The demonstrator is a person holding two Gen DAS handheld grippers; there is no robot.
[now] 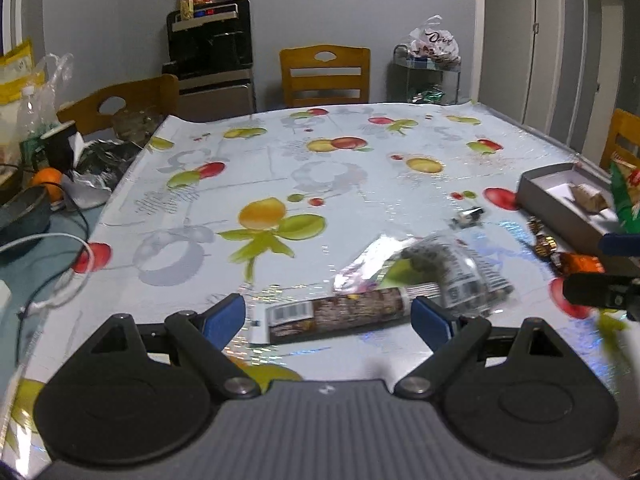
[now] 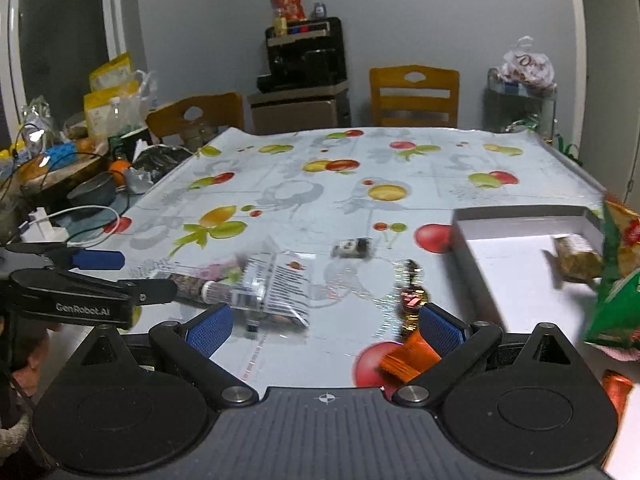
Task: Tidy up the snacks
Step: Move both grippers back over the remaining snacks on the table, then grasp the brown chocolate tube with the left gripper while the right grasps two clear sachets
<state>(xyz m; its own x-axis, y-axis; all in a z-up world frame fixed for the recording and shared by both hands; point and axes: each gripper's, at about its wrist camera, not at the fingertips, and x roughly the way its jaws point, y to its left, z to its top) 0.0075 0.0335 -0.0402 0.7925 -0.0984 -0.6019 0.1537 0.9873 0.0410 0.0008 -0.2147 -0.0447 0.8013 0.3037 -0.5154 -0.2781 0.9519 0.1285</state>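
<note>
My left gripper (image 1: pixel 328 318) is open, its blue pads either side of a brown snack stick (image 1: pixel 336 315) that lies on the fruit-print tablecloth (image 1: pixel 280 168). A clear snack bag (image 1: pixel 444 272) lies just beyond it. My right gripper (image 2: pixel 326 326) is open and empty above the cloth; the clear bag (image 2: pixel 276 284) is ahead to its left, and an orange candy (image 2: pixel 408 354) and gold-wrapped candies (image 2: pixel 412 300) lie by its right pad. A grey box (image 2: pixel 520 256) at the right holds one brown wrapped snack (image 2: pixel 576 258). A green snack bag (image 2: pixel 618 280) leans at its right end.
A small wrapped candy (image 2: pixel 352 248) lies mid-table. Clutter, a bowl (image 2: pixel 92 192), an orange (image 2: pixel 120 166) and cables sit at the left. Wooden chairs (image 2: pixel 414 94) stand at the far edge. The left gripper shows in the right wrist view (image 2: pixel 92 280).
</note>
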